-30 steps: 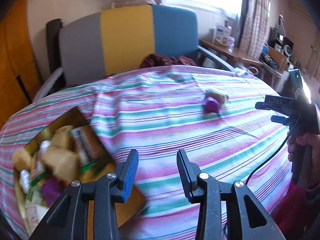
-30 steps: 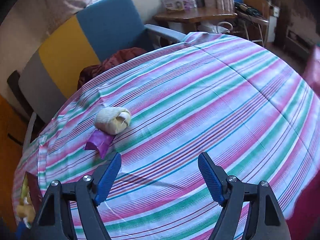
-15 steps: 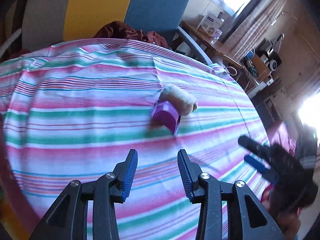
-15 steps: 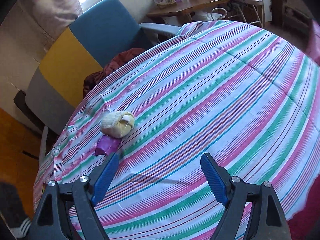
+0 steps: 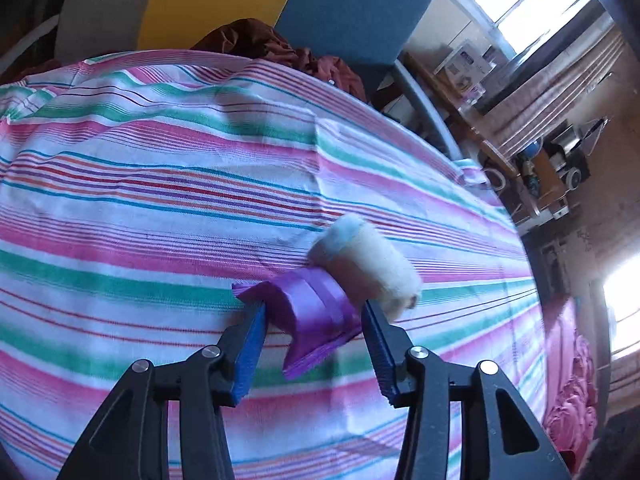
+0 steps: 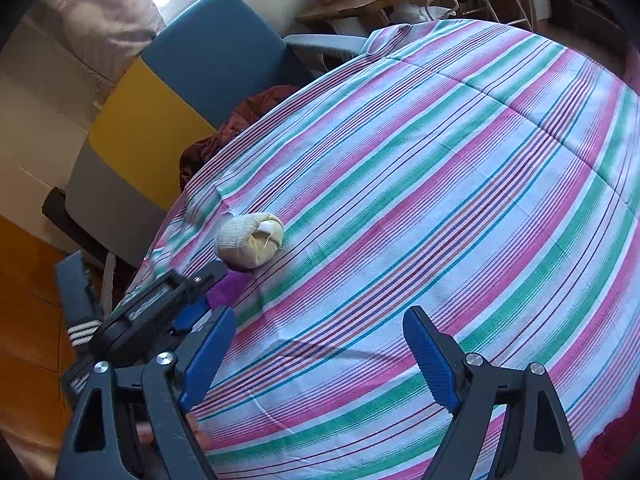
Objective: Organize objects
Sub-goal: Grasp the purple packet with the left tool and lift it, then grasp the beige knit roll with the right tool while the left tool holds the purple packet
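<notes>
From the left wrist camera, the left gripper (image 5: pixel 314 328) sits low over the striped tablecloth (image 5: pixel 160 208) with its jaws widening around the purple packet (image 5: pixel 312 312); the packet lies between the blue pads, the left pad right at its near corner and the right pad just off its other edge, so nothing is pinched yet as far as I can see. Touching the packet's far end, beyond the jaw tips, is the cream rolled sock (image 5: pixel 366 264), fuzzy and soft-looking. To do this pick well, I'd say the jaws need to open enough to clear both sides of the packet, settle squarely about its middle, and close without catching the sock or bunching the cloth underneath; the packet looks glossy and thin, so a shallow bite might slip. From the right wrist camera, the right gripper (image 6: pixel 320 352) hovers over bare cloth with its jaws spread wide and nothing between them. Up and to the left of its left jaw the sock (image 6: pixel 248 244) rests on the tablecloth (image 6: pixel 440 180), the purple packet (image 6: pixel 226 288) peeking out beside it, with the left gripper (image 6: pixel 188 304) reaching in there. That right hand would do best to stay clear, I think.
</notes>
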{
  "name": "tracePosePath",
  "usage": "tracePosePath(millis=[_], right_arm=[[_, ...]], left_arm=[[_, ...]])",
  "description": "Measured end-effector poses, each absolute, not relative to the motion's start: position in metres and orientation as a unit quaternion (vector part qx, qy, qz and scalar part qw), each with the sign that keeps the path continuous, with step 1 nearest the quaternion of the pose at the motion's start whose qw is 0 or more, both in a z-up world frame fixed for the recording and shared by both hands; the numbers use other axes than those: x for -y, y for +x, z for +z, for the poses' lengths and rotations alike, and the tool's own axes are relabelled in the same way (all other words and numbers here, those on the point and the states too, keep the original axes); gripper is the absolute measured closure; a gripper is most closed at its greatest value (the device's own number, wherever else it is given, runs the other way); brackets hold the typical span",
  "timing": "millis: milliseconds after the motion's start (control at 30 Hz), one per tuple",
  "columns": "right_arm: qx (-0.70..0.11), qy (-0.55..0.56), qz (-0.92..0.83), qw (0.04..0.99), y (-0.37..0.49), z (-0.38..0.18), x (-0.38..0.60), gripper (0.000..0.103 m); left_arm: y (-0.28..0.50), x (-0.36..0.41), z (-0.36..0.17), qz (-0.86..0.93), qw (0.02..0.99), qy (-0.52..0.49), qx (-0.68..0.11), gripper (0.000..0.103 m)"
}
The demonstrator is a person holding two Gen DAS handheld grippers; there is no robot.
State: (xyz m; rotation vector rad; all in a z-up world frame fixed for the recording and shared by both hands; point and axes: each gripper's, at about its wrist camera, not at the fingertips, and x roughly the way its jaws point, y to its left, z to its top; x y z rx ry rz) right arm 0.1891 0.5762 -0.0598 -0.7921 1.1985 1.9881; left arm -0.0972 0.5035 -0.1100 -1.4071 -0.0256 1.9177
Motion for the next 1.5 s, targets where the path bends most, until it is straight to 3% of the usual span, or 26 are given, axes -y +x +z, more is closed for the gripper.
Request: tracePosePath(millis=[100, 767, 1100, 1367, 1433, 1467, 1500], right_arm=[[-0.46, -0.304, 0.763, 0.337, 0.189, -0.06, -0.576, 0.017], [-0.399, -0.361, 0.778, 0.325, 0.165, -0.061, -0.563, 0.017], [-0.208, -0.45, 0.825, 0.272, 0.071, -0.044, -0.564, 0.012], [-0.117, -0.528, 0.797, 0.271, -0.004, -0.081, -0.593, 0.006], [-0.118, -0.534, 0.792, 0.273, -0.008, -0.092, -0.597, 0.02], [-0.126, -0.538, 0.788, 0.271, -0.008, -0.096, -0.598, 0.041], [-0.126, -0.535, 0.789, 0.274, -0.006, -0.096, -0.597, 0.042]], left_arm=[[-0.095, -0.504, -0.119, 0.752, 0.369, -0.546, -0.013, 0.067], [-0.002, -0.368, -0.102, 0.77, 0.417, -0.461, -0.144, 0.068], [0.015, -0.336, -0.09, 0.774, 0.439, -0.43, -0.153, 0.068], [0.018, -0.322, -0.081, 0.777, 0.446, -0.42, -0.145, 0.068], [0.017, -0.319, -0.08, 0.776, 0.447, -0.422, -0.141, 0.068], [0.017, -0.317, -0.079, 0.776, 0.447, -0.422, -0.14, 0.068], [0.018, -0.316, -0.078, 0.777, 0.447, -0.42, -0.139, 0.068]])
